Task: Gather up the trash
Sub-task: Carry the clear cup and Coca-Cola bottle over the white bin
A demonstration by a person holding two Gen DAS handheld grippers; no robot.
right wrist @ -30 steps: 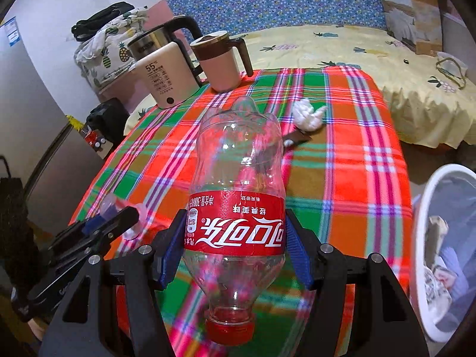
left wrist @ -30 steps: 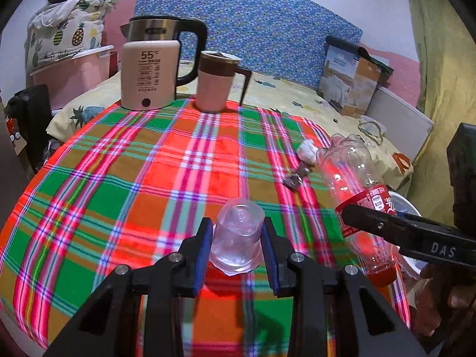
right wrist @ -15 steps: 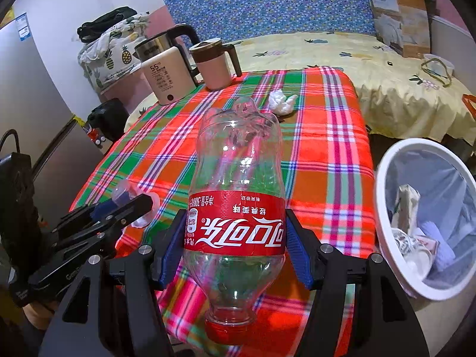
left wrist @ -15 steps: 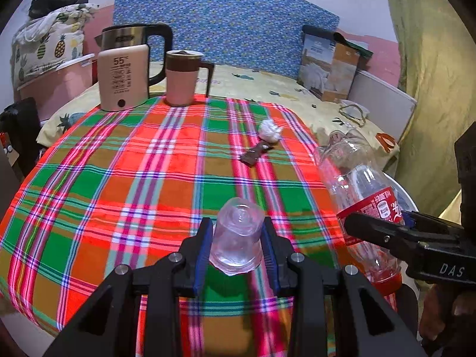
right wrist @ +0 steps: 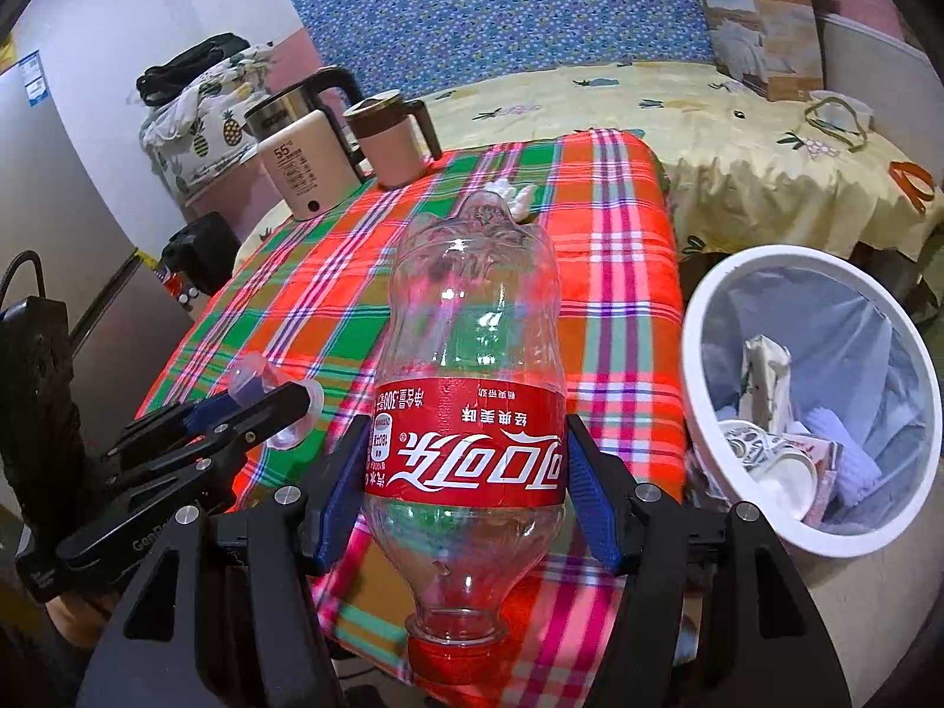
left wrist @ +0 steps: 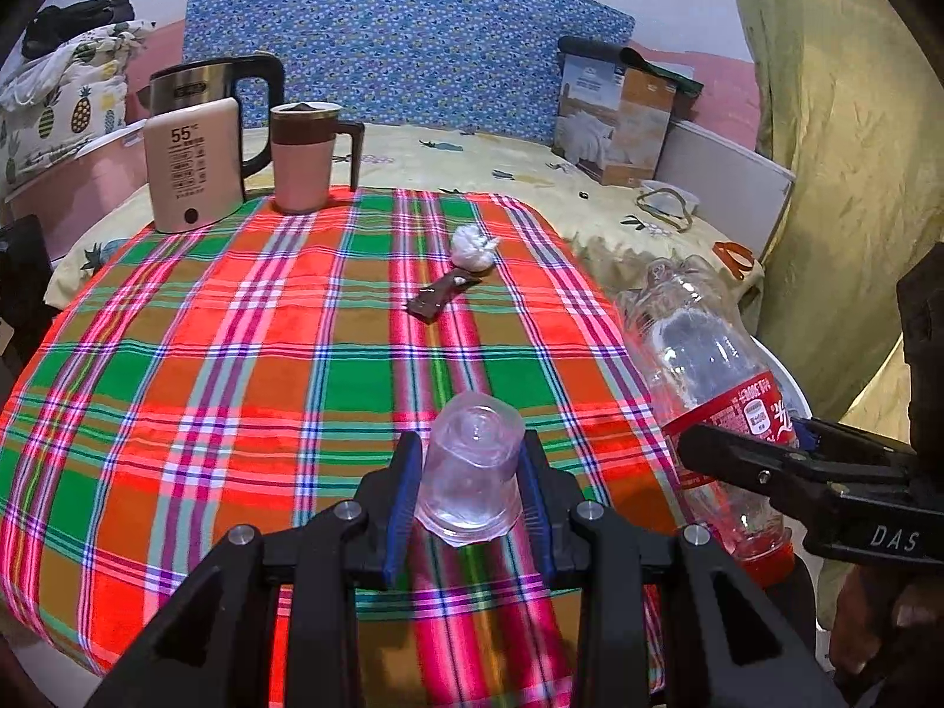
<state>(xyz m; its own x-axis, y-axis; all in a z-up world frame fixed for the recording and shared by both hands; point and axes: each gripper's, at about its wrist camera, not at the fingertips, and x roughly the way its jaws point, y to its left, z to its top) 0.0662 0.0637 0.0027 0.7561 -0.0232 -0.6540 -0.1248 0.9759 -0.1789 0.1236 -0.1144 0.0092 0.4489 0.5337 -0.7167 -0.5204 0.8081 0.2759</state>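
Note:
My left gripper (left wrist: pixel 470 481) is shut on a small clear plastic cup (left wrist: pixel 472 466), held upside down above the near edge of the plaid table (left wrist: pixel 236 354). My right gripper (right wrist: pixel 466 466) is shut on an empty clear cola bottle (right wrist: pixel 469 366) with a red label, its red cap toward the camera. That bottle (left wrist: pixel 708 377) and the right gripper's finger show at the right of the left wrist view. A crumpled white tissue (left wrist: pixel 471 246) and a dark wrapper (left wrist: pixel 439 297) lie on the far middle of the table. A white trash bin (right wrist: pixel 814 407) stands on the floor beside the table's right edge.
A kettle (left wrist: pixel 197 147) and a pink lidded mug (left wrist: pixel 307 156) stand at the table's far left. Behind the table is a bed with a yellow sheet (right wrist: pixel 737 135) and a cardboard box (left wrist: pixel 619 118). The bin holds several pieces of paper trash.
Both grippers have pulled back toward the table's near right corner with the cup and bottle still gripped. The trash bin has come fully into the right wrist view.

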